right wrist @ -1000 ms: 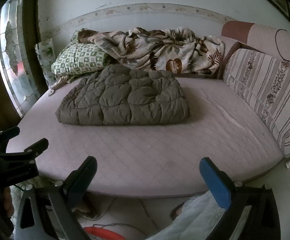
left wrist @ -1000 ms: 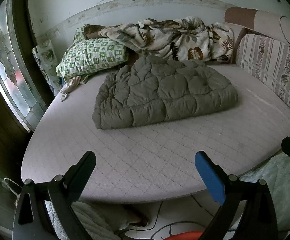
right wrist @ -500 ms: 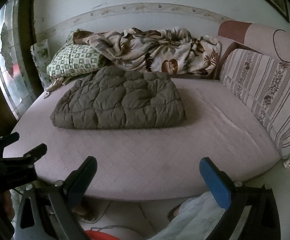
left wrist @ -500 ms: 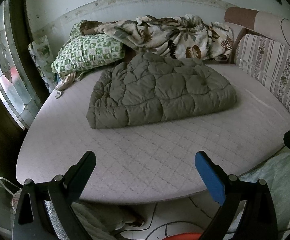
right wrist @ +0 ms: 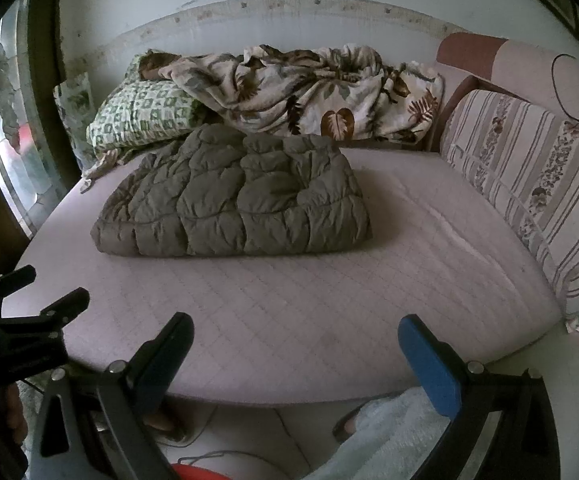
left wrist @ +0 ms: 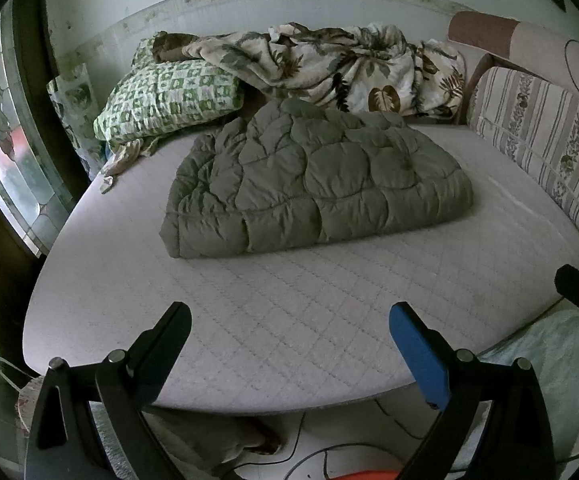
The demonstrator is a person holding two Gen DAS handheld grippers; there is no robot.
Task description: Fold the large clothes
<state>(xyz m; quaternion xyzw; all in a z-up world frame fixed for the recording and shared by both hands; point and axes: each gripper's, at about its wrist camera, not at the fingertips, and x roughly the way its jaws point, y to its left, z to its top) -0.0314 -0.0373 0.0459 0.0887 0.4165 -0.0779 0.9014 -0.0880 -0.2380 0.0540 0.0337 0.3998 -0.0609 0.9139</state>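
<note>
The bed (left wrist: 329, 340) stretches before me, the folded padded coat (left wrist: 313, 184) lying far across it, and with my left claw (left wrist: 289, 340) and right claw (right wrist: 295, 344) both spread empty, a hasty pinch could slip off its puffy bulk.

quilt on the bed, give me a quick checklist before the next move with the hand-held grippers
1. Left hand-held gripper open and empty: ok.
2. Right hand-held gripper open and empty: ok.
3. Quilt lying free on the mattress, neither gripper touching it: ok.
4. Quilt already folded into a neat stack: cannot tell; it looks doubled over, but the layers are not clear.
5. Bare mattress around the front and right of the quilt for spreading: ok.
6. Back edge clear of the leaf-print blanket and green pillow: not ok, they sit right against it.
</note>
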